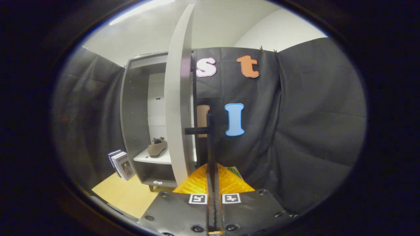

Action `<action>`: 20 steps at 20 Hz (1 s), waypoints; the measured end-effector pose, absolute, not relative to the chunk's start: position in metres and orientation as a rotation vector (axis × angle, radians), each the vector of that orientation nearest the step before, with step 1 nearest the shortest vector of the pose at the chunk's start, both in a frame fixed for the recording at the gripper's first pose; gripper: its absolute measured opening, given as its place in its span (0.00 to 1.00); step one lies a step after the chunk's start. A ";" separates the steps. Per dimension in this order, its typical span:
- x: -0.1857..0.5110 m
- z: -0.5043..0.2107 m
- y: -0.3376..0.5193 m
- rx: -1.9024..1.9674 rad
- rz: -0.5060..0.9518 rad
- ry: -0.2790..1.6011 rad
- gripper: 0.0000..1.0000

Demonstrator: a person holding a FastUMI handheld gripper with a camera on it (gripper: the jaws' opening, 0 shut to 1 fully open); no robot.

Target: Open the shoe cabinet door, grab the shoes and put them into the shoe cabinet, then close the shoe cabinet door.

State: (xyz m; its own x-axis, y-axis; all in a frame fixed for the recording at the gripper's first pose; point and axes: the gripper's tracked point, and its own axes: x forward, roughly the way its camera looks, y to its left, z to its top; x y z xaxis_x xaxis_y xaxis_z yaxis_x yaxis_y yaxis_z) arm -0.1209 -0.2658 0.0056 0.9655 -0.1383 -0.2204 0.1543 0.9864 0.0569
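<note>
Pinching door handle (210, 137) with my tool (212, 170), fingers pressed on it; door (177, 98) ajar, shoe (157, 147) on cabinet shelf (154, 158) beyond-left.

The open door (178, 98) hides part of the shoe (157, 148) and the cabinet (134, 114) interior.

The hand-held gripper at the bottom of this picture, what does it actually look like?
The hand-held gripper has two flat dark plates side by side, fastened with round screws. Each plate carries a small square black-and-white marker near the central seam. Two ribbed, wedge-shaped fingers taper forward from the plates. No cables or sleeves show.
</note>
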 end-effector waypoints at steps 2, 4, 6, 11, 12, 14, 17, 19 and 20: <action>-0.124 0.002 -0.262 0.056 -0.150 0.230 0.03; -0.132 0.000 -0.261 0.030 -0.158 0.236 0.02; -0.140 0.002 -0.259 0.007 -0.170 0.233 0.03; -0.159 0.009 -0.253 -0.013 -0.204 0.198 0.03; -0.163 0.012 -0.252 -0.021 -0.210 0.184 0.03; -0.170 0.017 -0.247 -0.018 -0.220 0.153 0.03; -0.178 0.026 -0.237 -0.008 -0.221 0.116 0.03; -0.182 0.032 -0.229 -0.006 -0.218 0.087 0.03; -0.184 0.034 -0.226 -0.026 -0.221 0.075 0.03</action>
